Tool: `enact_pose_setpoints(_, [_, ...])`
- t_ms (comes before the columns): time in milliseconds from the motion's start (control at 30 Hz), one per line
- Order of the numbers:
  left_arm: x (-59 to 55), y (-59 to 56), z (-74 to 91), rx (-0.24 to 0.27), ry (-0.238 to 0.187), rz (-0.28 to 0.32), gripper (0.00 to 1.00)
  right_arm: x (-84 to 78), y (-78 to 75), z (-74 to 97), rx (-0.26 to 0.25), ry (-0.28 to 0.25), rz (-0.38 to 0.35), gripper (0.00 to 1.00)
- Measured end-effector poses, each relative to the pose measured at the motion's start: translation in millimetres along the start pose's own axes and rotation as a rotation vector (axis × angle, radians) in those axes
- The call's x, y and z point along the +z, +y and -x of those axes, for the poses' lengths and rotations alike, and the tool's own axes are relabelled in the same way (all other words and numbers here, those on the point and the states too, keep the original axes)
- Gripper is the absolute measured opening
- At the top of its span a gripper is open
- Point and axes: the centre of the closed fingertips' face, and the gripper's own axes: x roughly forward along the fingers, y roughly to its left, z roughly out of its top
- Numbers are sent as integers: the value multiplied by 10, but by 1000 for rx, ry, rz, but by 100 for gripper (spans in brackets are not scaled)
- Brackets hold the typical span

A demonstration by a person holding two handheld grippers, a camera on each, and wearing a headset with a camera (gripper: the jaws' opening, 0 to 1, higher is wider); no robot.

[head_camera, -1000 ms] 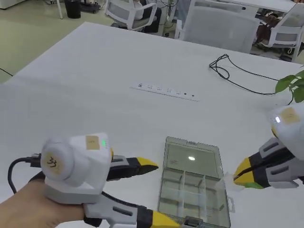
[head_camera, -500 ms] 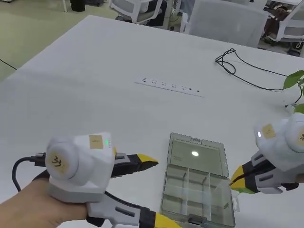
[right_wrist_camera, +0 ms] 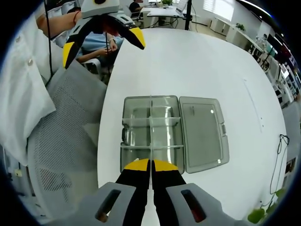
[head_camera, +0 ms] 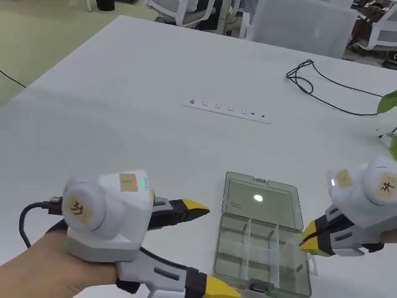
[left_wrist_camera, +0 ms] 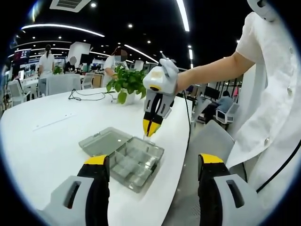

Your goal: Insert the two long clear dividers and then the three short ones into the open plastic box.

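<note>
The clear plastic box point(head_camera: 218, 248) lies open near the table's front edge, its lid point(head_camera: 260, 198) flat behind it. Clear dividers split its base point(right_wrist_camera: 136, 136) into compartments. My right gripper point(head_camera: 305, 239) hangs at the box's right side, jaws shut on a thin clear divider point(right_wrist_camera: 150, 132) that I see edge-on as a line running across the box. In the left gripper view the right gripper point(left_wrist_camera: 150, 128) points down at the box point(left_wrist_camera: 124, 157). My left gripper point(head_camera: 208, 248) is open and holds nothing, left of the box.
A white power strip point(head_camera: 226, 110) lies mid-table, a black cable point(head_camera: 322, 81) coils at the far right, and a potted plant point(left_wrist_camera: 127, 84) stands beyond the box. A mesh chair point(right_wrist_camera: 61, 141) sits beside the table's near edge. Office chairs point(head_camera: 291, 25) stand past the far edge.
The head camera tipped, so the picture shifted. The right gripper came a little lower and closer to the box's right side. The left gripper stayed open in place.
</note>
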Motion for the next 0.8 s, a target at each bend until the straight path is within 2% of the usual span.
enact_pose_setpoints(433, [5,5,2,5,-10,7,77,-26,-10,-66,15,9,8,2])
enact_pose_setpoints(800, [20,-2,-18,1,-14,5,76,-91,-8,-133,28,-27,-17,2])
